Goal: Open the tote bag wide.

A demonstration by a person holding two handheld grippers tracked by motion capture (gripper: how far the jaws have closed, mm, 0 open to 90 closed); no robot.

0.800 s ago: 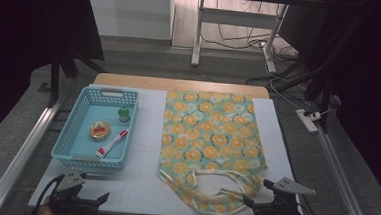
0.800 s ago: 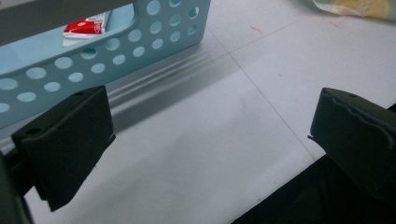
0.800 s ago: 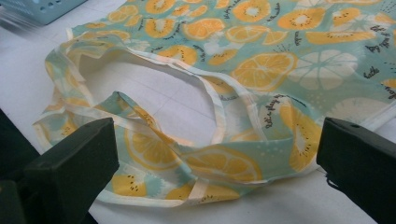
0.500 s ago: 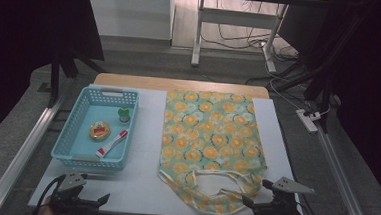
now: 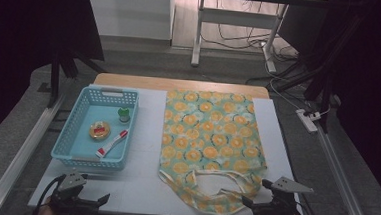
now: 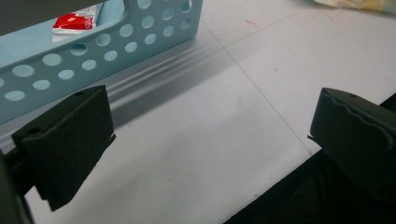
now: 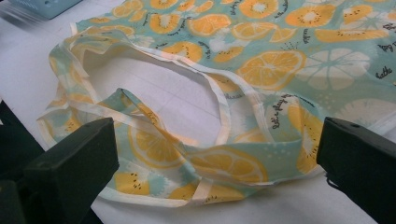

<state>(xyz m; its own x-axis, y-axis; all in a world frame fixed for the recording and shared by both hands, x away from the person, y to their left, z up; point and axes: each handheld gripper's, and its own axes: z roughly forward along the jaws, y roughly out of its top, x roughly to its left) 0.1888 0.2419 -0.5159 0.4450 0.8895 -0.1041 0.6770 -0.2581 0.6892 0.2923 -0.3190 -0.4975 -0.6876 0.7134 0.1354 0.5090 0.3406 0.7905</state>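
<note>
A cloth bag (image 5: 209, 143) printed with orange slices on pale green lies flat on the white table (image 5: 146, 135), its handles (image 7: 201, 140) toward the near edge. My right gripper (image 5: 258, 208) rests at the near edge by the handles, open, with the handle loop ahead of its jaws in the right gripper view. A light blue perforated basket (image 5: 94, 129) stands at the left; it holds a small round orange thing (image 5: 99, 130), a red and white tube (image 5: 112, 143) and a little green piece (image 5: 124, 114). My left gripper (image 5: 85, 201) sits open at the near left edge, just in front of the basket wall (image 6: 93, 51).
Dark floor surrounds the table, with metal rails at both sides. A white desk frame (image 5: 234, 20) and cables stand behind the table. A power strip (image 5: 308, 119) lies on the floor at the right. Bare white surface lies between basket and bag.
</note>
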